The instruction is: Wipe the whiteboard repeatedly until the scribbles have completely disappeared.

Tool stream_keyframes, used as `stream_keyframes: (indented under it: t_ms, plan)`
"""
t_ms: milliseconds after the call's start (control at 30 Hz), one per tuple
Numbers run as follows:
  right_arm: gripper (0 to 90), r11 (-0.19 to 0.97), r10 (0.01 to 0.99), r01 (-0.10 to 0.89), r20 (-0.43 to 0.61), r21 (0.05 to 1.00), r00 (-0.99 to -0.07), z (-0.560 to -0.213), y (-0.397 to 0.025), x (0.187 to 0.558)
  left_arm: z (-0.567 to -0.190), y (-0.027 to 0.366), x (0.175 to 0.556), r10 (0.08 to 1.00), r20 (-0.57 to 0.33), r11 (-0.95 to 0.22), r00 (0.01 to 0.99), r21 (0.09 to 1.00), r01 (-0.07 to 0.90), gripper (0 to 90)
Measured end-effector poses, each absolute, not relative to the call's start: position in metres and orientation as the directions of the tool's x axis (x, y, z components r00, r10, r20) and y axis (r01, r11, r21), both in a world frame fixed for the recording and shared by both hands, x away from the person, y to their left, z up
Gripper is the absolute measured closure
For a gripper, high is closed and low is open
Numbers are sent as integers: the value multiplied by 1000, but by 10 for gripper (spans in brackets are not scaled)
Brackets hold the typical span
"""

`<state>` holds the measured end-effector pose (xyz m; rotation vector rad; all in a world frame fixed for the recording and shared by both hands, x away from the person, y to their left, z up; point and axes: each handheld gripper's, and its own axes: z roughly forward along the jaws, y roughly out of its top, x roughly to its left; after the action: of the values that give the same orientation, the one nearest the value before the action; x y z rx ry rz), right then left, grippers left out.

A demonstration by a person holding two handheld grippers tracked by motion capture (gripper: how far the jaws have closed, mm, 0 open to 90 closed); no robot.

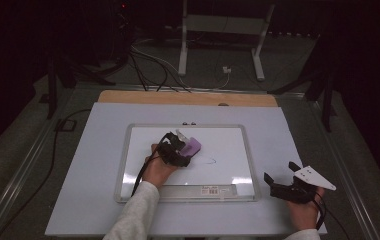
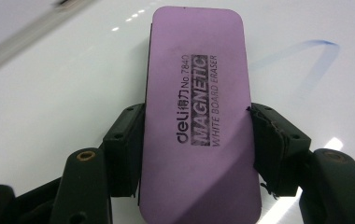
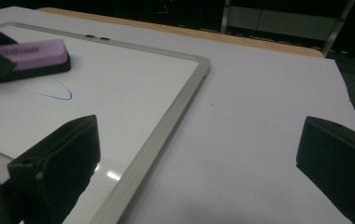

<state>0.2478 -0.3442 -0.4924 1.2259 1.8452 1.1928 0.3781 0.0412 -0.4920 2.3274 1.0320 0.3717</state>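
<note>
At the centre of the high view I see the purple eraser lying flat on the whiteboard, slightly left of the board's middle. In the left gripper view the eraser runs from the bottom edge to the top of the frame, its printed face up, reading "deli No.7840 MAGNETIC WHITE BOARD ERASER". My left claw is clamped on it: the two black jaws press against the eraser's long sides, one on each side, about midway along its length. Just to the right of the eraser in the high view lies a thin blue marker stroke; in the left gripper view the blue stroke sits at the upper right, partly faded, and in the right gripper view it appears at the left as a curved line beside the eraser. The whiteboard has a grey frame and rests on a pale sheet that covers the tabletop, whose wooden edge shows along the far side. My right claw is at the lower right of the high view, off the board and over the sheet, with its jaws spread wide and nothing between them. A person's left hand and light sleeve enter from the bottom edge.
</note>
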Motion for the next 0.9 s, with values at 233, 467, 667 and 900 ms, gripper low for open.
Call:
stream_keyframes:
  t_ms: [233, 467, 667, 900]
  plan:
    - [0, 164, 925, 370, -11, 914, -380, -493, -344, 248, -493, 44, 393, 806, 8, -481, 592, 593, 646, 419]
    - [0, 164, 924, 371, -11, 914, -381, -492, -343, 248, -491, 36, 389, 769, 22, -531, 639, 578, 619, 419]
    - [0, 165, 924, 369, -12, 915, -382, -492, -343, 248, -490, 29, 382, 693, 0, -592, 721, 570, 569, 420]
    - [0, 159, 927, 369, -10, 915, -376, -492, -345, 247, -489, 42, 392, 804, 73, -521, 590, 567, 638, 420]
